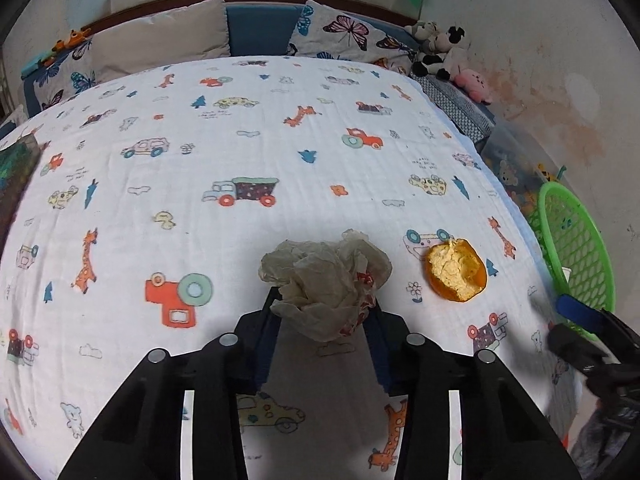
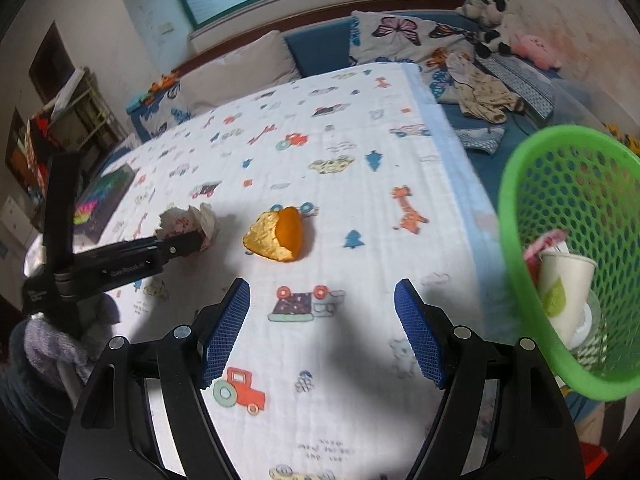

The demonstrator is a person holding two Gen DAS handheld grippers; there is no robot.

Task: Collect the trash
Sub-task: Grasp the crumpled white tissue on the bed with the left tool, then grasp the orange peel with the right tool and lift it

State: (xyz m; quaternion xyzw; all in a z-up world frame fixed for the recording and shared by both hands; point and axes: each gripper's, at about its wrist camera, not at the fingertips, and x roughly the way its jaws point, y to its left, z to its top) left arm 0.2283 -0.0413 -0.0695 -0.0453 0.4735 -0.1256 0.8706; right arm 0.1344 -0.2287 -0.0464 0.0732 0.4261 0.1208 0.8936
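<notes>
A crumpled beige paper wad (image 1: 324, 276) lies on the cartoon-print bedspread (image 1: 240, 140). My left gripper (image 1: 322, 308) is shut on it, its blue pads pressing into both sides of the wad. In the right wrist view the same wad (image 2: 200, 220) sits in the left gripper (image 2: 188, 240). To the right of the wad rests an orange peel (image 1: 456, 270), lying free on the sheet. My right gripper (image 2: 322, 300) hovers open and empty just short of the orange peel (image 2: 280, 236). A green mesh basket (image 2: 516, 240) stands off the bed's right edge and holds a paper cup (image 2: 564, 288) and other scraps.
Pillows (image 1: 160, 36) and plush toys (image 1: 444, 52) line the head of the bed. A dark colourful book (image 2: 104, 204) lies near the bed's left side. Loose clothes (image 2: 484, 88) sit on the blue strip beside the bedspread. The green basket (image 1: 576, 240) rim is close to my right gripper (image 1: 576, 320).
</notes>
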